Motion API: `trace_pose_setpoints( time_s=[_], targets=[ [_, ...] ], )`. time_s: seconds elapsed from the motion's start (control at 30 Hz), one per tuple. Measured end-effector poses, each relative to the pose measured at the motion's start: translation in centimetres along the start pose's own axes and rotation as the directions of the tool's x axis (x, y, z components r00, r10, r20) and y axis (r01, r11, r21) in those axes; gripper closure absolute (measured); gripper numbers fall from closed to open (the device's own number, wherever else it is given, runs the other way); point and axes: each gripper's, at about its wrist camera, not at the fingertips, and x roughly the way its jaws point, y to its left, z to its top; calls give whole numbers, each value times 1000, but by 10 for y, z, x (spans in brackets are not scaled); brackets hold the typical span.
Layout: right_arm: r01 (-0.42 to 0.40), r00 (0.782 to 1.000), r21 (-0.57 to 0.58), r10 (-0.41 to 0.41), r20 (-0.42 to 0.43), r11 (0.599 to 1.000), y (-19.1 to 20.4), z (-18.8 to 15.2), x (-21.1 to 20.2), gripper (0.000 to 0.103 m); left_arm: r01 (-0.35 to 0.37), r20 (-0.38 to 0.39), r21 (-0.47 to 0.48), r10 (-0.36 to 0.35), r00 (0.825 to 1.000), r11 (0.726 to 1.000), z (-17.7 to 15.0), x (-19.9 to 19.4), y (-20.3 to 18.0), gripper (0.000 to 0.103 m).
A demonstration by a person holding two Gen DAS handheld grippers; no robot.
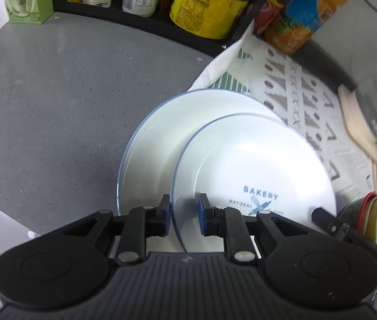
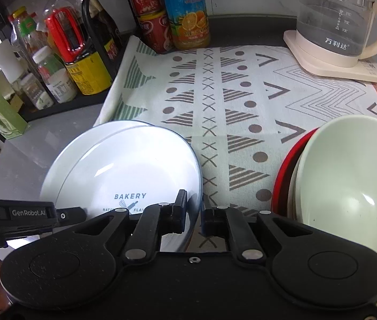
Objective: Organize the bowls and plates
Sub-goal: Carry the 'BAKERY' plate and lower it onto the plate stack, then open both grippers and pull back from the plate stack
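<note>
The left claw (image 1: 184,214) straddles the near-left rim of the top plate (image 1: 255,165), its pads spread a little and not pressing. The right claw (image 2: 193,213) straddles the same plate's near-right rim, also slightly apart. This plate overlaps a lower plate (image 1: 156,138) at the cloth's (image 2: 242,93) left edge on the desk (image 1: 55,93). Stacked bowls (image 2: 348,165) stand right.
</note>
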Motion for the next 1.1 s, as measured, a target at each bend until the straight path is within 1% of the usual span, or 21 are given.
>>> trace_pose_setpoints(
  time_s=[0.1,0.23,0.33,0.4,0.47,0.5,0.53,0.6,0.73,0.87,0.97,1.1],
  targets=[
    [1,1000,4,-1,1,1000,0,1,1,93,-4,7,17,4,1000,1000,0,0,-2,86],
    [-3,1000,5,3,-4,1000,1,1,4,92,-12,-11,24,12,1000,1000,5,0,0,86],
    [-3,1000,6,3,-9,1000,1,1,7,92,-13,-2,51,13,1000,999,10,-9,-1,85],
    [-4,1000,3,4,-11,1000,2,1,9,92,2,2,33,-3,1000,999,13,-18,3,84],
    [-5,1000,1,5,-16,1000,2,2,10,91,7,42,43,-9,999,999,16,-29,3,77],
    [-5,1000,1,5,-19,1000,3,2,11,91,3,53,49,-6,999,999,17,-32,4,67],
    [-4,1000,0,4,-21,1000,3,2,12,91,1,61,47,-4,998,999,18,-35,5,59],
    [-4,1000,-1,4,-27,1000,4,2,14,90,0,75,47,-3,997,999,21,-38,8,54],
    [4,1000,-14,-4,-30,1000,7,2,15,87,-38,60,34,36,998,999,25,-27,17,54],
    [9,999,-20,-10,-31,1000,8,3,15,87,-69,44,21,68,997,997,24,-18,28,54],
    [17,999,-32,-18,-32,999,10,3,15,86,-50,42,8,50,998,999,24,-15,34,53],
    [14,999,-42,-16,-40,999,12,1,16,82,-59,54,25,57,997,998,25,-17,34,53]
  ],
)
